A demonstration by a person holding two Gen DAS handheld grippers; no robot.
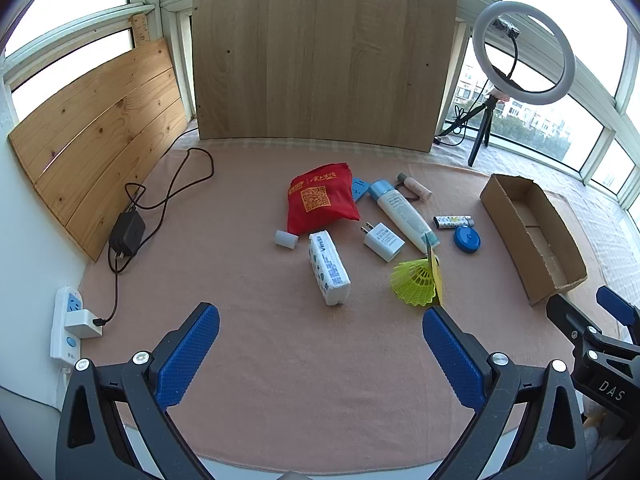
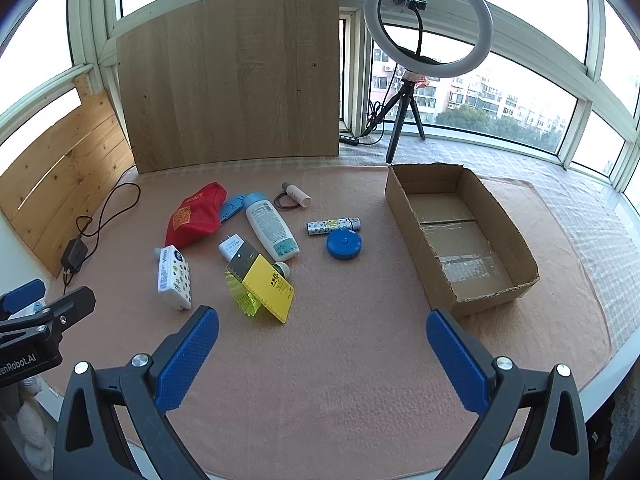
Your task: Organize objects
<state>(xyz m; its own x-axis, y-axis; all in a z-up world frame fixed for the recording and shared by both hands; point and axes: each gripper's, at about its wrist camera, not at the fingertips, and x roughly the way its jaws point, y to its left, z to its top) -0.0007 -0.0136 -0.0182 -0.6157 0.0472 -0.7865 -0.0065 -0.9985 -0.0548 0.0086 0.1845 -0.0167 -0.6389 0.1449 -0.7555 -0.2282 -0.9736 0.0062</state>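
left gripper (image 1: 321,350) jaws wide, empty | right gripper (image 2: 322,354) jaws wide, empty | bare mat (image 2: 340,380) beneath both | cardboard box (image 2: 516,240) near mat's right edge

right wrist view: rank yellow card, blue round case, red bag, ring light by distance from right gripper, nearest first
1. yellow card, just ahead of the right gripper, slightly left, leaning on the shuttlecock.
2. blue round case, mid-mat, ahead.
3. red bag, farther back, left.
4. ring light, beyond the mat by the window.

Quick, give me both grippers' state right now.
Left gripper: open, holding nothing.
Right gripper: open, holding nothing.
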